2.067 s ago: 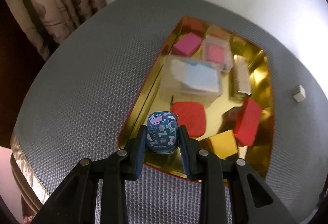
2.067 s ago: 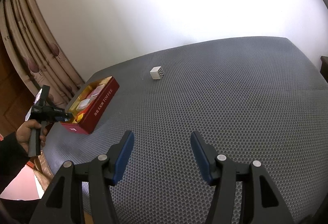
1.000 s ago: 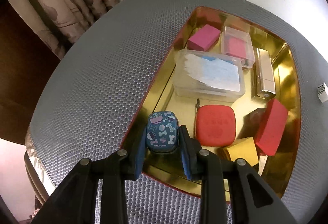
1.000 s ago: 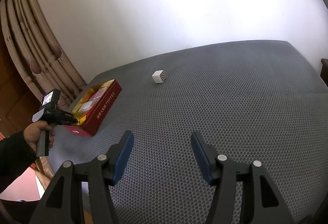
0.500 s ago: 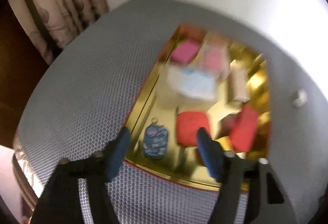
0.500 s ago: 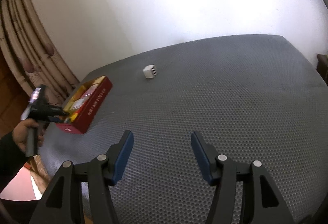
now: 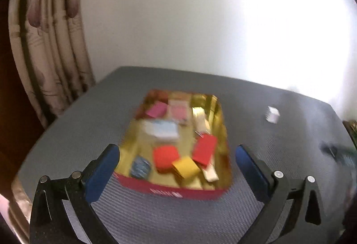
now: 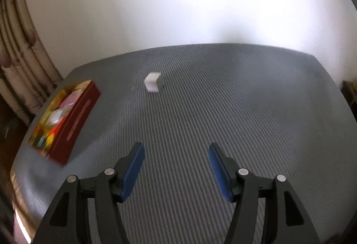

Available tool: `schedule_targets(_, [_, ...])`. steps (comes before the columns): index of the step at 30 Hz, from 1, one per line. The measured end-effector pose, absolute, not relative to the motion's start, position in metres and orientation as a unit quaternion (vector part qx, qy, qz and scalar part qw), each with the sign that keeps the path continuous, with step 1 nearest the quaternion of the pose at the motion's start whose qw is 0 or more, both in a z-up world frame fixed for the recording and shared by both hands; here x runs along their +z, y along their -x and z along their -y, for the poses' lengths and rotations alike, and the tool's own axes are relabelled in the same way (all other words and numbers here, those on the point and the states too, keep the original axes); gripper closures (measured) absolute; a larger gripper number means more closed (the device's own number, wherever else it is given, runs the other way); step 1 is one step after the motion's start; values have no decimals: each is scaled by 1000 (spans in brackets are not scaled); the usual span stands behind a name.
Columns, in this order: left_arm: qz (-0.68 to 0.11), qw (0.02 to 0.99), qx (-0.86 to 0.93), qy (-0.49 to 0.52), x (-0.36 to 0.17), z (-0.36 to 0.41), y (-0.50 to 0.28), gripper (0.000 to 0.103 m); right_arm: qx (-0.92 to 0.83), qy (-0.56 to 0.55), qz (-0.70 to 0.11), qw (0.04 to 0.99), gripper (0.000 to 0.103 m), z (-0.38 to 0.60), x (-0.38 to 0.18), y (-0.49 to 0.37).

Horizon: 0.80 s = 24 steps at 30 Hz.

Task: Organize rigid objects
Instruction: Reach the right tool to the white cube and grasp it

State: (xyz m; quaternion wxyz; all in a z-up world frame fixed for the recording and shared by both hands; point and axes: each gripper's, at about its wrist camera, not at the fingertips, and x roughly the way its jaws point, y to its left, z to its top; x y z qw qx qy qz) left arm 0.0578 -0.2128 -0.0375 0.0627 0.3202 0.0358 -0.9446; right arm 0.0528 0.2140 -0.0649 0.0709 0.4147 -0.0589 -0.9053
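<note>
1. Left gripper [image 7: 177, 162]: jaws have just been opening and are spread wide, nothing between the pads; held above the mat [image 7: 156, 217].
2. Patterned blue tin [image 7: 140, 167]: lying in the near-left corner of the red box [image 7: 169, 191], beside a red case [image 7: 166, 158].
3. Right gripper [image 8: 176, 168]: jaws parted, empty, over bare mat; white cube [image 8: 154, 84] well apart.

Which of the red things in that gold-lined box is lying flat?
The rounded red case, near the front beside the small blue patterned tin. The other red one, a box to its right, is propped up at a tilt.
</note>
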Motion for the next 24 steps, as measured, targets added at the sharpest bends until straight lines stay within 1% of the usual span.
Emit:
schedule_targets(3, [-31, 33, -942, -333, -53, 196, -59, 0, -901, -426, 49, 64, 40, -187, -69, -8])
schedule_targets(7, [-38, 28, -939, -341, -57, 194, -58, 0, -897, -437, 42, 49, 40, -151, -81, 34])
schedule_targets(12, [-47, 22, -938, -342, -55, 200, -59, 0, -898, -439, 30, 16, 40, -122, -99, 68])
schedule_targets(17, [-59, 16, -936, -346, -56, 204, -58, 0, -893, -448, 43, -6, 40, -118, -114, 91])
schedule_targets(18, [-61, 14, -936, -345, -56, 204, -59, 0, -891, -451, 47, -4, 43, -118, -116, 94])
schedule_targets(19, [-61, 14, -936, -345, -56, 204, -59, 0, -890, -454, 44, -6, 50, -118, -117, 97])
schedule_targets(20, [-61, 13, -937, -345, -55, 204, -59, 0, -888, -458, 35, -12, 73, -117, -119, 100])
schedule_targets(24, [-66, 10, -936, -345, -54, 202, -59, 0, -891, -453, 28, -11, 72, -118, -114, 100])
